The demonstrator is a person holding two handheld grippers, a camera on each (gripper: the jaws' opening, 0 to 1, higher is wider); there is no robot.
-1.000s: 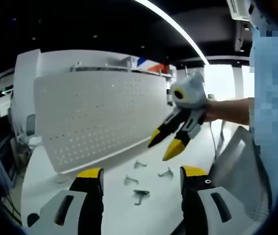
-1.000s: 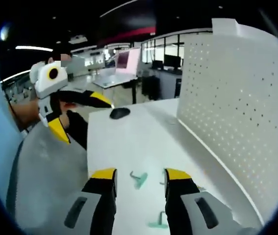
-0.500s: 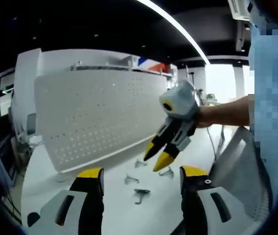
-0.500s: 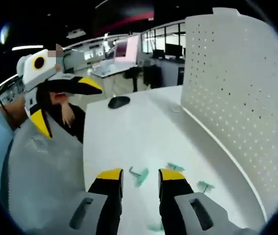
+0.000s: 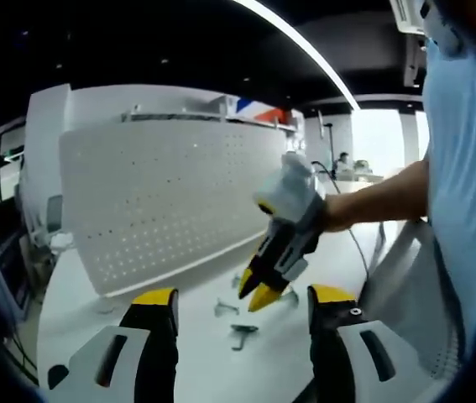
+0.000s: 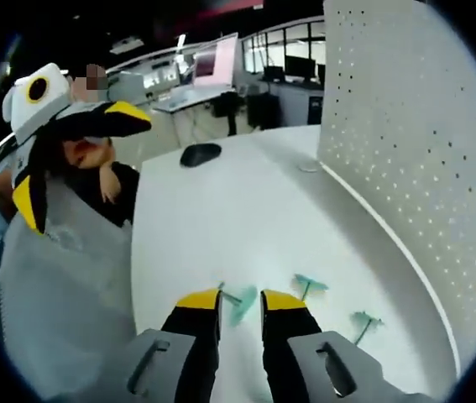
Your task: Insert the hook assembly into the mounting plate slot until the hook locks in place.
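**On the table, right tongs closing in on a hook**

Between the yellow tips of the right tongs [image 6: 239,300] lies one small green hook [image 6: 239,304] on the white table [image 6: 221,210], its stem reaching just ahead of the tips. Those jaws stand narrowly apart and seem not yet clamped. Two more hooks [image 6: 309,285] lie beside it, nearer the upright white pegboard [image 6: 414,151], the mounting plate with its rows of small holes. In the left gripper view the left tongs [image 5: 242,304] hang wide open and empty above the table.

Risks, as a judgement: the hook is thin and lies flat, so the tips may slide over it or pinch only an edge, letting it twist or skate away. A crooked hold would later jam at the slot.
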